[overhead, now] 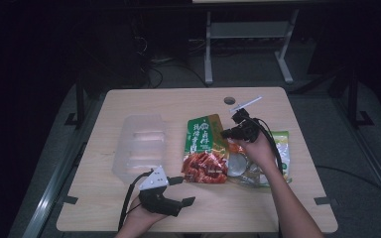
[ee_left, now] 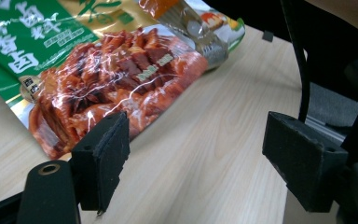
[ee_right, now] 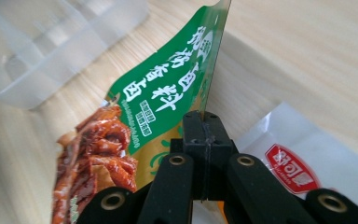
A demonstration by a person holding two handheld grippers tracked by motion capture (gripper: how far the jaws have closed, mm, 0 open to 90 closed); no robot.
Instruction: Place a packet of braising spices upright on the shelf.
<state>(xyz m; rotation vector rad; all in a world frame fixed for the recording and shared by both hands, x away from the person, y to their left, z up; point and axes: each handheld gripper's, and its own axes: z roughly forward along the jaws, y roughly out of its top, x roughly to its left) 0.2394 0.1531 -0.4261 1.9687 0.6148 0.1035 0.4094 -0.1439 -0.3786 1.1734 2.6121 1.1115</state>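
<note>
1. A clear plastic bin (overhead: 140,148) sits on the left part of the wooden surface (overhead: 278,106). In the right hand-held gripper's view it (ee_right: 51,42) appears blurred at top left.
2. The left hand-held gripper (overhead: 182,191) rests low at the near edge, just right of the bin's near corner, held in the person's left hand (overhead: 140,218). Its jaws stand wide apart with nothing between them. In its own view the gripper (ee_left: 205,156) has bare wood between the pads, and the near pad sits just beside the pouch edge.
3. A green and red snack pouch (overhead: 206,148) lies at the middle of the surface. Its green top points away from the person and its red printed end lies nearest the left gripper. Seen from the left gripper, the pouch (ee_left: 102,74) is glossy and creased.
4. The right hand-held gripper (overhead: 228,133), in the right hand (overhead: 260,148), is clamped on the pouch's right edge. In its own view the gripper (ee_right: 204,140) has its jaws pressed together on the pouch (ee_right: 168,93), whose edge rises off the wood.
5. A second packet (overhead: 278,158), white and green, lies under the right hand. The right gripper's view shows its white face (ee_right: 298,158) with a red label.
</note>
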